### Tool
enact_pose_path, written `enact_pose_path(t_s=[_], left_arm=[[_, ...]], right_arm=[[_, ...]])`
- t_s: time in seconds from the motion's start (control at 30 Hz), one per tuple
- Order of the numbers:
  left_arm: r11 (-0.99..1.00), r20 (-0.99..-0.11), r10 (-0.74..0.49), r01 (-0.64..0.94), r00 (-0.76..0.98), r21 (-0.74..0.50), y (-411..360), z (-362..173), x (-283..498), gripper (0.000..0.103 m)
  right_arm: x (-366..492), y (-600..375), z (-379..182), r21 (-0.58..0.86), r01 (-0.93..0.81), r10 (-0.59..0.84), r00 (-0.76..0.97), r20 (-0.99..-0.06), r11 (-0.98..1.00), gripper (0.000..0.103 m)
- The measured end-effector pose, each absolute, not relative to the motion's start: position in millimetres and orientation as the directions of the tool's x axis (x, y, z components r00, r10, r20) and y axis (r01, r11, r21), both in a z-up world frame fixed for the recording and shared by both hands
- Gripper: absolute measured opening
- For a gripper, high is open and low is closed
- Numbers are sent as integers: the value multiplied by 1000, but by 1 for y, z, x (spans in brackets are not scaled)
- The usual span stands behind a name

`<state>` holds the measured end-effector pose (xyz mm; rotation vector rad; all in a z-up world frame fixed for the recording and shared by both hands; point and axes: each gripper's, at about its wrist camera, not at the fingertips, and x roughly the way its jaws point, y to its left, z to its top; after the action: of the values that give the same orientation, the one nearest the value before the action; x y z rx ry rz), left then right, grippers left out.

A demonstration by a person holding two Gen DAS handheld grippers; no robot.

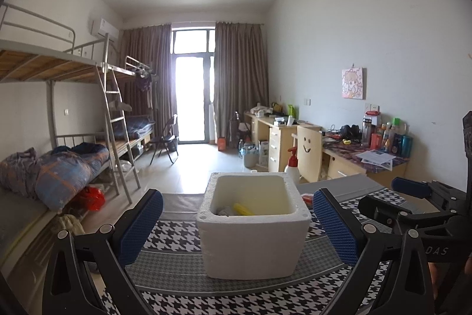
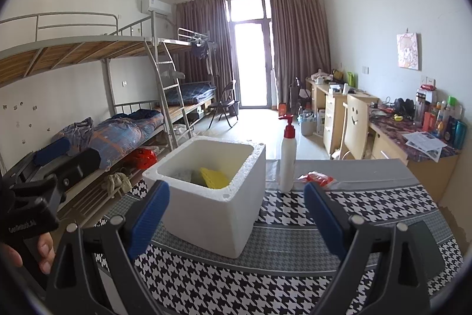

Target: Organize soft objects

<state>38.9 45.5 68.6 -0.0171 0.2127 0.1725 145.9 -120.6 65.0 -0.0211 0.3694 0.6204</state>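
A white foam box [image 1: 250,241] stands on the houndstooth table cover [image 1: 183,238]; it also shows in the right wrist view [image 2: 212,214]. Inside lie a yellow soft item [image 1: 243,209] [image 2: 214,177] and a grey soft item [image 1: 225,210] [image 2: 183,174]. A red packet [image 2: 317,178] lies on the table right of a white pump bottle [image 2: 287,158]. My left gripper [image 1: 237,226] is open and empty, its fingers either side of the box's near wall. My right gripper [image 2: 236,214] is open and empty, just before the box and to its right.
Bunk beds [image 1: 73,138] with bedding line the left wall. Desks [image 1: 354,158] with bottles and a smiley-face chair [image 1: 308,155] stand on the right. The table's far edge [image 2: 339,164] is grey. The right gripper also shows at the left view's right side [image 1: 413,197].
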Motion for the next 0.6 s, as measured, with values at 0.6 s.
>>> enact_pose_path(t_s=[0.6], left_arm=[[986,-168,164,-165,972,6,27,56,11,102]], right_arm=[[115,-139,50,89,-579,575,758,-308,810,96]])
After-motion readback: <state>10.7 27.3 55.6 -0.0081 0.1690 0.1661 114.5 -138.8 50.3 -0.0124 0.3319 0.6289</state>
